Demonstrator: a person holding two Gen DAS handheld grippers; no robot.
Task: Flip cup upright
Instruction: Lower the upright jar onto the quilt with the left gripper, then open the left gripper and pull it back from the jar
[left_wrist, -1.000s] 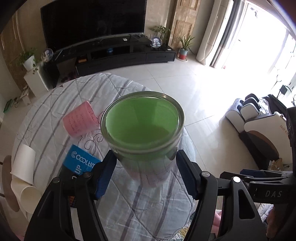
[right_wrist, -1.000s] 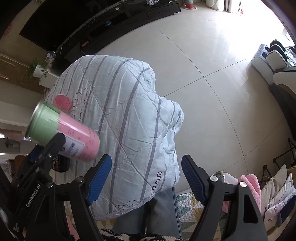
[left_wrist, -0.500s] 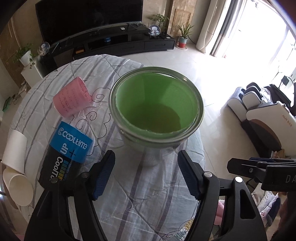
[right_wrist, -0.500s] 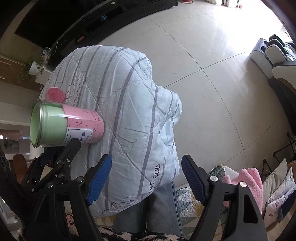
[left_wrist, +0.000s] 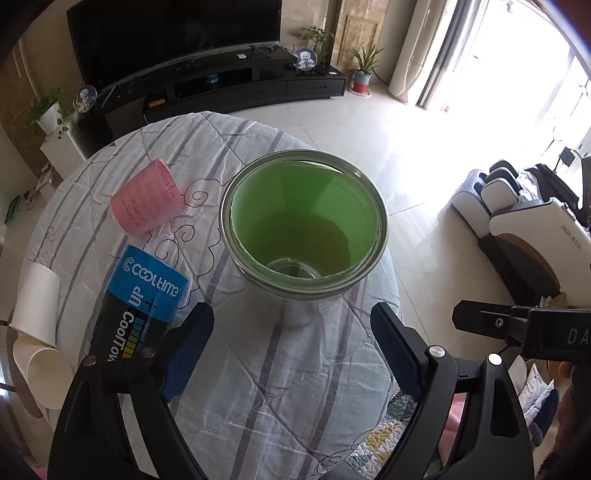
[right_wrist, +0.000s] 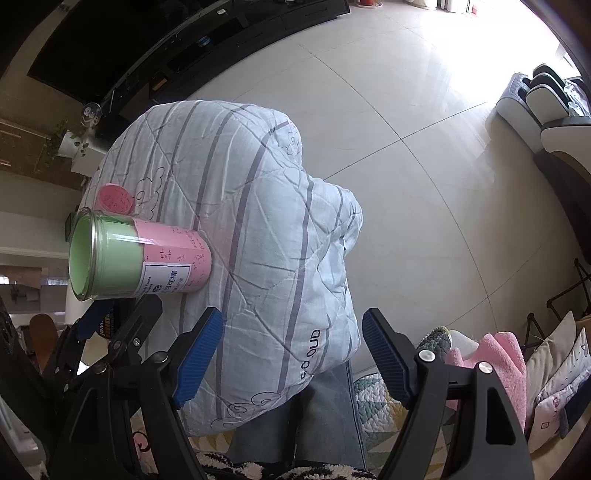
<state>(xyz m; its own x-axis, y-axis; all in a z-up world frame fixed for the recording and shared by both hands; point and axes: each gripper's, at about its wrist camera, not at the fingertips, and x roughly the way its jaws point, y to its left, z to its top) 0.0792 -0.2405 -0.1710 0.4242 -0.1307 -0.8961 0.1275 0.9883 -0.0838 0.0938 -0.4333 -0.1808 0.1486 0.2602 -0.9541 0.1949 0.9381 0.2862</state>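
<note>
A clear glass cup (left_wrist: 303, 229) with a green and pink paper lining stands upright on the quilt-covered table (left_wrist: 258, 369), mouth up. It also shows in the right wrist view (right_wrist: 136, 256). My left gripper (left_wrist: 291, 350) is open just behind the cup, its blue pads apart from the glass. My right gripper (right_wrist: 291, 354) is open and empty, off the table's right edge. The left gripper (right_wrist: 118, 321) shows there beside the cup's base.
A pink cup (left_wrist: 147, 203) lies on its side at the far left. A blue and black Cooltime can (left_wrist: 140, 310) lies near my left finger. White paper cups (left_wrist: 37, 332) sit at the left edge. A massage chair (left_wrist: 535, 236) stands on the floor to the right.
The cup has gone from held and tilted to standing on the table. My left gripper has let go of it and drawn back. The right gripper has barely moved.
</note>
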